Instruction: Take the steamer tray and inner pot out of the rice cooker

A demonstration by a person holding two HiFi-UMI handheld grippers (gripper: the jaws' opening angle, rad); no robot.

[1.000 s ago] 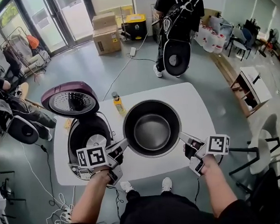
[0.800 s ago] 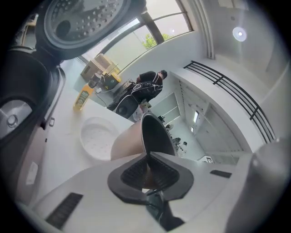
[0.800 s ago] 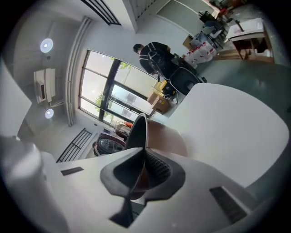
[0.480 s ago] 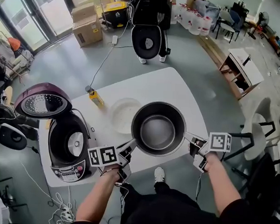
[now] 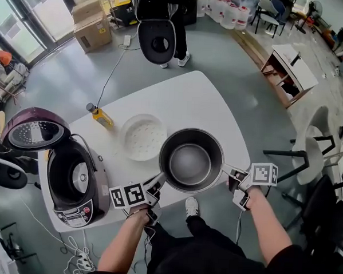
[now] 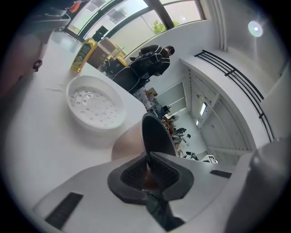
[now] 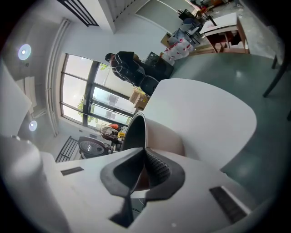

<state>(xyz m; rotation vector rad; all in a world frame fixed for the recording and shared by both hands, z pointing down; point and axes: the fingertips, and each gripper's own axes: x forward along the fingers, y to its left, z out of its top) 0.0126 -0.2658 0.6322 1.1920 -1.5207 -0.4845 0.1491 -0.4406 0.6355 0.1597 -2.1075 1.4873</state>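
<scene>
Dark metal and round, the inner pot (image 5: 191,160) is out of the cooker and over the near part of the white table (image 5: 191,97), pinched at its rim from 2 opposite sides. The left gripper (image 5: 157,185) is clenched on the rim at the pot's near-left edge; its own view shows the thin lip running straight into the ribbed pads, which are closed tight on it. The right gripper (image 5: 230,173) clamps the rim on the opposite side in the same way, with the pot wall standing up just beyond its pads. I cannot tell whether the pot's base touches the tabletop. The white steamer tray (image 5: 141,138) lies flat on the table just beyond and to the left of the pot, with its perforated bottom facing up, close to the pot but apart from it. The rice cooker (image 5: 73,183) stands at the left end of the table with its purple lid (image 5: 34,129) swung fully open, and the round plate at the bottom of its cavity shows. A yellow bottle (image 5: 100,116) stands near the far-left edge, beyond the tray. Past the table, a person in dark clothes (image 5: 161,10) stands on the grey floor, and cardboard boxes (image 5: 92,31) sit by the glass doors.
</scene>
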